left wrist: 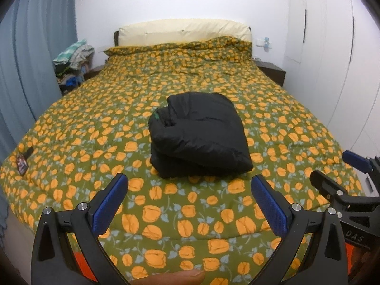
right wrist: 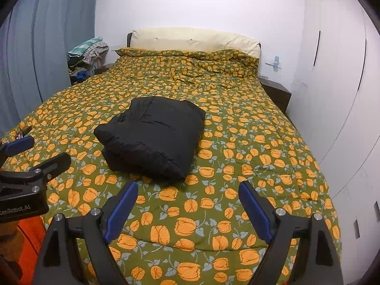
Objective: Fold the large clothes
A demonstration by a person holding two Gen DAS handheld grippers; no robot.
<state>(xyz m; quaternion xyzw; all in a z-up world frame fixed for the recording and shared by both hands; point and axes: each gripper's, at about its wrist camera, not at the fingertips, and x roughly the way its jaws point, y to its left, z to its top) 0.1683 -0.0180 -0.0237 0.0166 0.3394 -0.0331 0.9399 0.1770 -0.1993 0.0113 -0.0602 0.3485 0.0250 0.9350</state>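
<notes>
A black puffy jacket (left wrist: 199, 135) lies folded into a thick bundle in the middle of the bed; it also shows in the right wrist view (right wrist: 152, 137). My left gripper (left wrist: 188, 185) is open and empty, held above the bed's near edge just short of the jacket. My right gripper (right wrist: 187, 192) is open and empty too, a little nearer than the bundle and to its right. Each gripper shows at the side of the other's view: the right one (left wrist: 332, 173) and the left one (right wrist: 40, 152).
The bed carries a green quilt with orange flowers (left wrist: 95, 123) and a cream headboard (left wrist: 185, 30). A pile of clothes (left wrist: 73, 59) sits at the back left by blue curtains (left wrist: 30, 47). A dark nightstand (right wrist: 277, 92) and white wardrobe doors (right wrist: 337, 71) stand at right. A small tag (left wrist: 22, 161) lies at the quilt's left edge.
</notes>
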